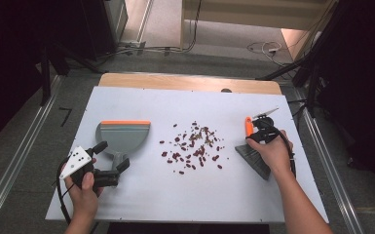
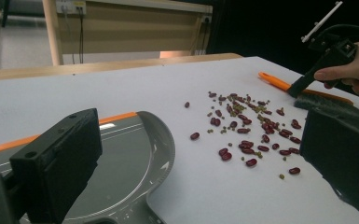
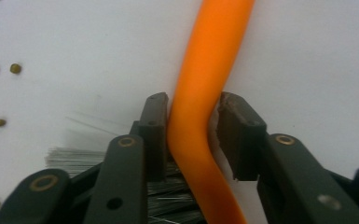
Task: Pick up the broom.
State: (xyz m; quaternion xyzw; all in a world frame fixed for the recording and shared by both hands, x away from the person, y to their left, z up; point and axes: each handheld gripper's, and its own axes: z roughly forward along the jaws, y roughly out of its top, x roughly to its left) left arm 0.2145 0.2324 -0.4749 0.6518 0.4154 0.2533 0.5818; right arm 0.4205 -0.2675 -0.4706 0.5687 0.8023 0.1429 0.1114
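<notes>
Right gripper view: right gripper [image 3: 189,135] is clamping the brush's orange handle [image 3: 205,93]; left gripper [image 1: 111,163], released, is waiting lower left beside the dustpan [image 1: 122,136]. Next, probably sweeping the beans [image 1: 192,146].

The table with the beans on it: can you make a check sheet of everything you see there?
Surface: white table top, wooden strip along the far edge.
Job's things: grey plastic dustpan with orange lip; orange-handled brush with grey bristles; scattered red and small green beans between them.
Clutter: nothing seen.
Grippers: left gripper open, jaws either side of the dustpan's handle; right gripper shut on the brush handle.
Cables: black cable trailing from each gripper; white and black cables on the floor beyond.
Surroundings: grey floor, metal rails at both sides, dark curtains.
</notes>
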